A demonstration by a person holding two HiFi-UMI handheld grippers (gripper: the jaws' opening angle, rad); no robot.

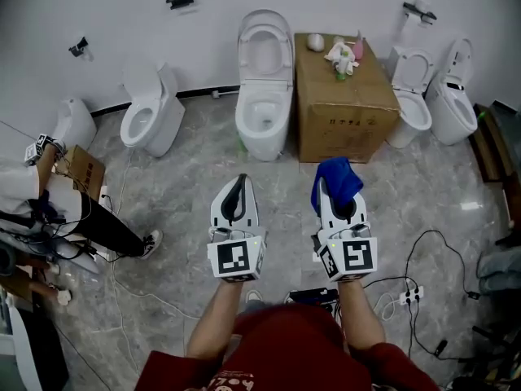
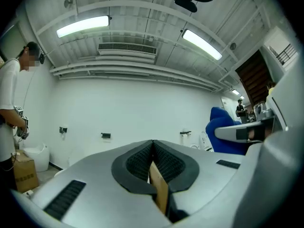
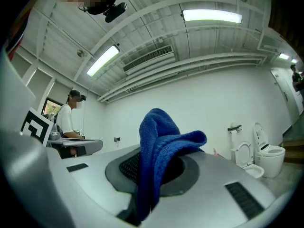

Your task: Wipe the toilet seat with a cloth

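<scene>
Right gripper [image 1: 335,192] clamped on the blue cloth [image 1: 338,176]; left gripper [image 1: 238,179] pinched together, empty, just beside it. White toilet [image 1: 264,112] ahead, toilet seat [image 1: 247,54] apparently raised.

Along the wall [image 1: 106,23] we face a toilet [image 1: 264,88] with a box [image 1: 342,96] just right of it — other toilets [image 1: 151,112] flank both. Nearer us, our left gripper [image 1: 239,179] sits beside the right gripper [image 1: 332,190], the cloth [image 1: 340,173] between its jaws.
</scene>
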